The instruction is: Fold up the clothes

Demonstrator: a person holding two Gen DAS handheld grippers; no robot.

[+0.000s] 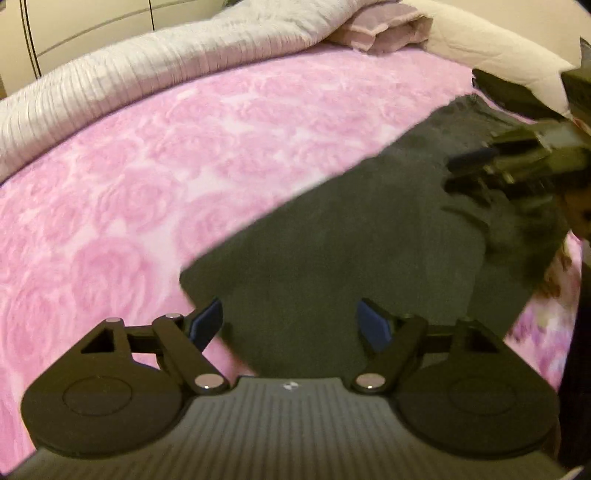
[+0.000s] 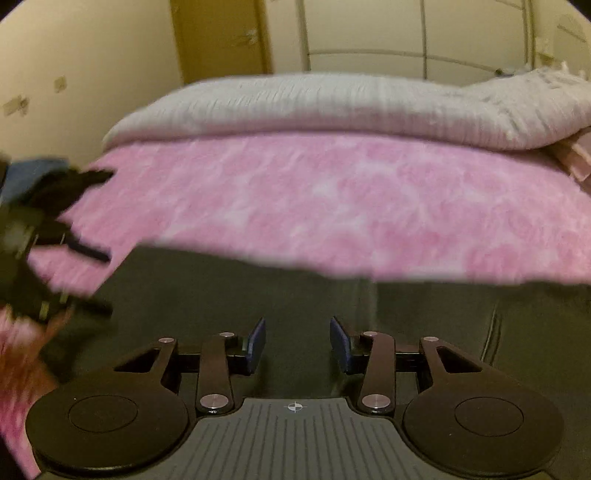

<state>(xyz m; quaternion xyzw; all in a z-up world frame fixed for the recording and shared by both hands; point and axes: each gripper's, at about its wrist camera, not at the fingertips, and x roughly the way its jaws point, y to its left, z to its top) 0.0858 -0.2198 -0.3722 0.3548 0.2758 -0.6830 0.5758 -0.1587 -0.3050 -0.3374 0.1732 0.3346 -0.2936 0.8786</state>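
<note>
A dark grey garment [image 1: 332, 251] lies flat on the pink rose-patterned blanket [image 1: 166, 166]. My left gripper [image 1: 291, 321] hovers open over the garment's near left corner, with nothing between its blue pads. In the left wrist view my right gripper [image 1: 476, 170] shows blurred at the right, above the garment's far part. In the right wrist view my right gripper [image 2: 297, 339] is open over the dark grey garment [image 2: 258, 291], with nothing held. My left gripper [image 2: 85, 218] appears blurred at the left edge there, open.
A rolled grey-white quilt [image 1: 129, 81] runs along the far side of the bed. A folded mauve cloth [image 1: 384, 29] and a cream pillow [image 1: 491, 40] sit at the head end. Wardrobe doors [image 2: 406, 33] stand behind the bed.
</note>
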